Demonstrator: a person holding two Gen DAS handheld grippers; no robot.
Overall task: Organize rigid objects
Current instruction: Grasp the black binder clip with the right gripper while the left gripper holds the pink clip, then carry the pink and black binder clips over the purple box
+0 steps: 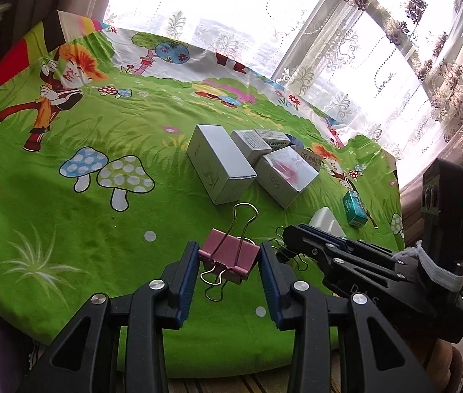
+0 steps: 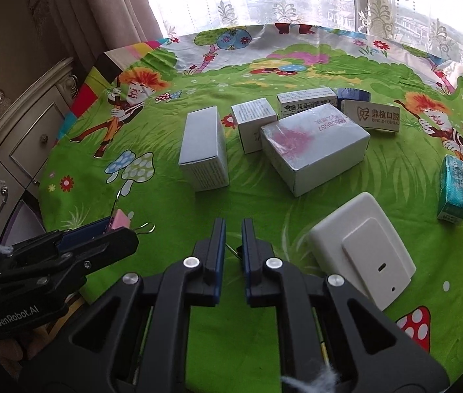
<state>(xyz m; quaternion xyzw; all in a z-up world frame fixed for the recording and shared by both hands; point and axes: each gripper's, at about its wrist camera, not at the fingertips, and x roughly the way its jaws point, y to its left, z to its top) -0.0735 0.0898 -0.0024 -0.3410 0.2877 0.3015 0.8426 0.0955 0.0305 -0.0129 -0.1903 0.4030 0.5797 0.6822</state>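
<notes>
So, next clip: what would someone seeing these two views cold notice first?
Probably the loud green cartoon tablecloth with mushrooms and figures, filling both views. Next, the pink binder clip clamped in the left gripper near the table's front edge. Then the cluster of grey-white boxes mid-table, with a white wall switch lying just right of the shut right gripper.

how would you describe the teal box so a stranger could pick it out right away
Start at the round table under the green cartoon cloth by the curtained window. Find the cluster of grey and white boxes near its middle, then look right, toward the edge. There the teal box stands alone, apart from the white switch plate; it is the only small blue-green box, the rest being grey, white or beige.
</notes>
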